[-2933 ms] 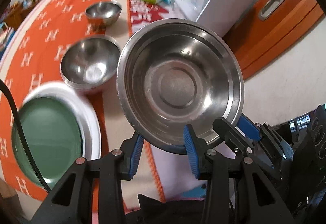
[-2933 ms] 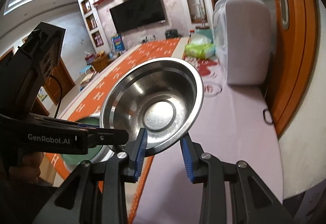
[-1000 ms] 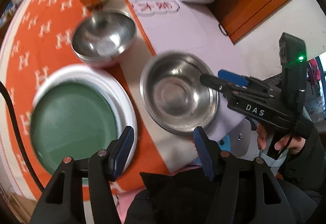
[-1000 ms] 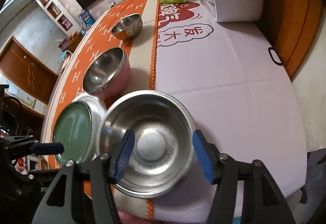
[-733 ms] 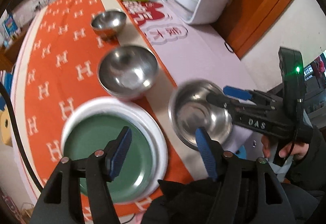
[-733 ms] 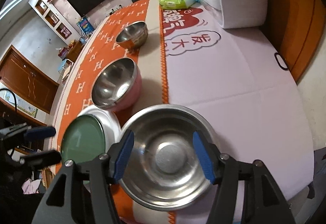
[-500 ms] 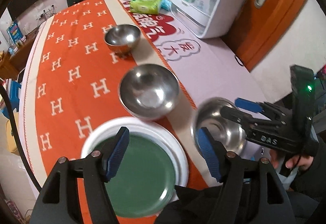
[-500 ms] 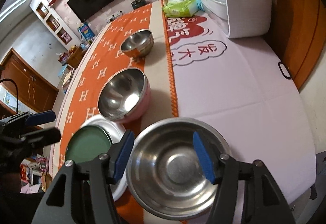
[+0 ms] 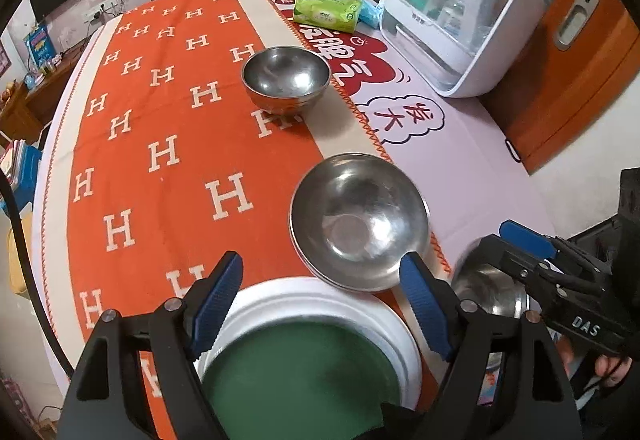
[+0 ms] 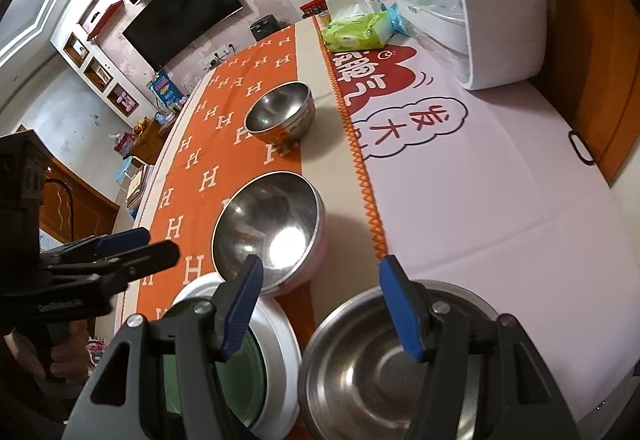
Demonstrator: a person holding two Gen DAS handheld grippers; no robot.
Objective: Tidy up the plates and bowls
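Stock on your table, placed by the middle steel bowl [image 9: 358, 222], which sits where the orange H-patterned cloth [image 9: 168, 128] meets its beige border.

- Green plate [image 9: 304, 376], white-rimmed: just on your side of the middle steel bowl, rims nearly touching.
- Wide steel bowl [image 10: 384, 368]: near you, to the right of the middle steel bowl, flat on the pale pink cloth [image 10: 480, 192].
- Small steel bowl [image 9: 286, 78]: well beyond the middle steel bowl, on the orange cloth's edge.
- Tissue pack [image 9: 326, 10] and white cabinet [image 9: 452, 12]: far beyond, toward the right.

Your left gripper [image 9: 320, 304] is released, jaws opening, nothing between them, above the plate's far rim. Your right gripper [image 10: 320, 310] stands apart and empty, over the wide steel bowl's far-left rim, touching nothing.
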